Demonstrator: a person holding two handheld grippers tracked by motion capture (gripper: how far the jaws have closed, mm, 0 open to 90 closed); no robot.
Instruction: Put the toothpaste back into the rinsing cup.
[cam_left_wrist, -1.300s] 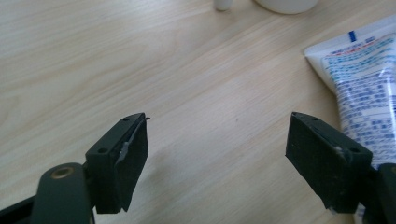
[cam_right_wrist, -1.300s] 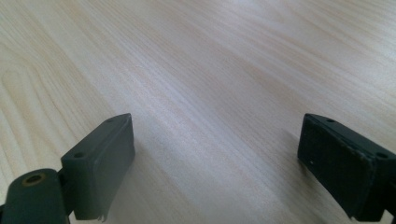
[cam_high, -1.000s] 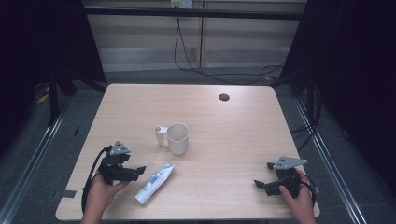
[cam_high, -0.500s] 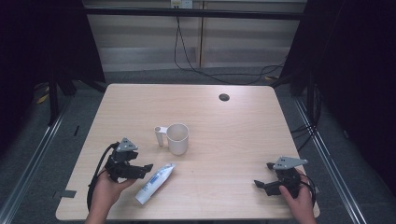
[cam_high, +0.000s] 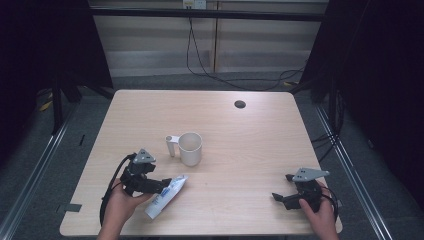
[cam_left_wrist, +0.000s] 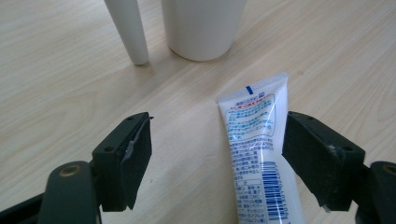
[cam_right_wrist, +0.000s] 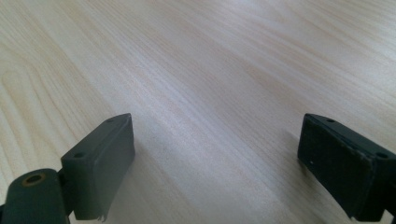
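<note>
Two black jaws of the left gripper (cam_left_wrist: 217, 158) stand wide apart, pads clear of contact, having just closed a little and then eased apart slightly. The toothpaste tube (cam_left_wrist: 254, 154) lies flat on the table (cam_left_wrist: 60, 70) between them, set toward the jaw at the right of the left gripper view and just beside its pad, with a broad gap of bare wood to the opposite jaw. The tube's flat crimped end points away from the gripper, toward the white cup (cam_left_wrist: 203, 25), which stands upright just beyond it; the cup's handle (cam_left_wrist: 128, 30) shows to the left of the cup body. In the high view the left gripper (cam_high: 159, 187) sits at the tube's (cam_high: 165, 197) upper end, near the table's front left. The right gripper (cam_right_wrist: 215, 163) rests well apart at the front right, jaws wide, over bare wood.
</note>
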